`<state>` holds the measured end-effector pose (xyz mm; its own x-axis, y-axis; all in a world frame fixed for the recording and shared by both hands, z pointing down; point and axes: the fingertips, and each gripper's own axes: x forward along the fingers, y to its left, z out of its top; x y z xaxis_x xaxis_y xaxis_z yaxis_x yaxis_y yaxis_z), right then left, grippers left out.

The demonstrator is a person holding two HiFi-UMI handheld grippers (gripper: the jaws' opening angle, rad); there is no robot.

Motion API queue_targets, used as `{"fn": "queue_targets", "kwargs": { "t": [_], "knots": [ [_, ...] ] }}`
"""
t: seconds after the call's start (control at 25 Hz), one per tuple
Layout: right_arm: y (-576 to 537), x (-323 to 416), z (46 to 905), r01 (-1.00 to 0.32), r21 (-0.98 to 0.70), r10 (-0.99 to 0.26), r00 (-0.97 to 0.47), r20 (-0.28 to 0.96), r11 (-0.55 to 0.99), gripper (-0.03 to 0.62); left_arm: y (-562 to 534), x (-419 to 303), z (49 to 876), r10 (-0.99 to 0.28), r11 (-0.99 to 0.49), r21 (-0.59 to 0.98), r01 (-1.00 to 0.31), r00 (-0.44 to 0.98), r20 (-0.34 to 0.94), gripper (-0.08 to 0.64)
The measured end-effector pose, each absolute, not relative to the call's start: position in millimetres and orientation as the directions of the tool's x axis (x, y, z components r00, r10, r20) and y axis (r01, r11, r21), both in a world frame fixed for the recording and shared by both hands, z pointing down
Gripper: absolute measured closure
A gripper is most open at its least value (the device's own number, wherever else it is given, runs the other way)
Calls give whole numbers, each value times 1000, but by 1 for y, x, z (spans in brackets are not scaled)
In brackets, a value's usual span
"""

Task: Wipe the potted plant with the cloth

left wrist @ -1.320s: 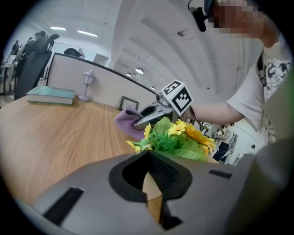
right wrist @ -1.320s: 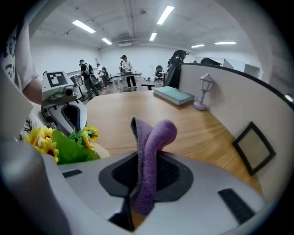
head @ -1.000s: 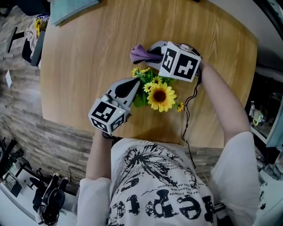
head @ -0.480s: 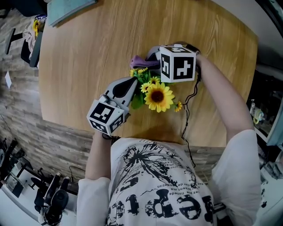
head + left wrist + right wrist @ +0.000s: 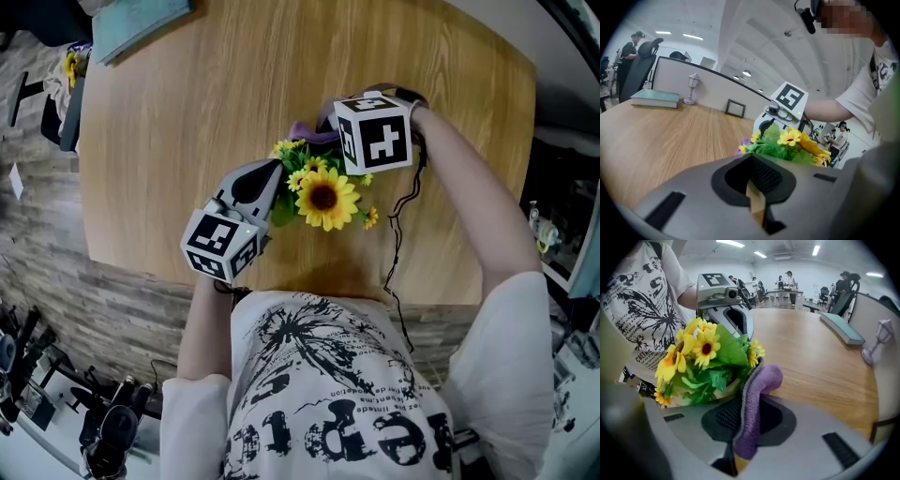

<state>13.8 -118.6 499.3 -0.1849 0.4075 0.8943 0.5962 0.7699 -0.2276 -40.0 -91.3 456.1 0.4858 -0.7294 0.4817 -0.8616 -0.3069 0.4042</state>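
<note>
The potted plant (image 5: 323, 197), a big sunflower with small yellow flowers and green leaves, stands on the round wooden table (image 5: 187, 112). My right gripper (image 5: 325, 127) is shut on a purple cloth (image 5: 305, 131) that lies against the plant's far side. In the right gripper view the cloth (image 5: 761, 380) curls up out of my right gripper (image 5: 745, 414) and touches the leaves (image 5: 705, 357). My left gripper (image 5: 275, 170) is shut, its tip at the plant's left side. In the left gripper view the flowers (image 5: 787, 143) sit just beyond my left gripper (image 5: 753, 164). The pot is hidden.
A teal book (image 5: 136, 23) lies at the table's far left edge. A small lamp figure (image 5: 693, 86) and a picture frame (image 5: 735, 108) stand near a partition. A black cable (image 5: 394, 234) runs from the right gripper to the near edge.
The right gripper has shifted sideways and rolled, drawing the cloth in from the plant's far left until it is tucked behind the flowers. The left gripper has stayed put.
</note>
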Motion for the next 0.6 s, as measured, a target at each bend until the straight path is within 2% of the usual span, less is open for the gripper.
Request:
{"fn": "queue_targets", "kwargs": {
  "t": [0.28,0.6],
  "knots": [
    [-115,35,504,593,-231,398,-167,902,771,525,-89,-37,457,-708,-341,389,-856,506,493,557],
    [-112,61,507,503,-265,411,-203,889,823,525,-90,-37,457,-702,-352,387,-852,514,493,557]
  ]
}}
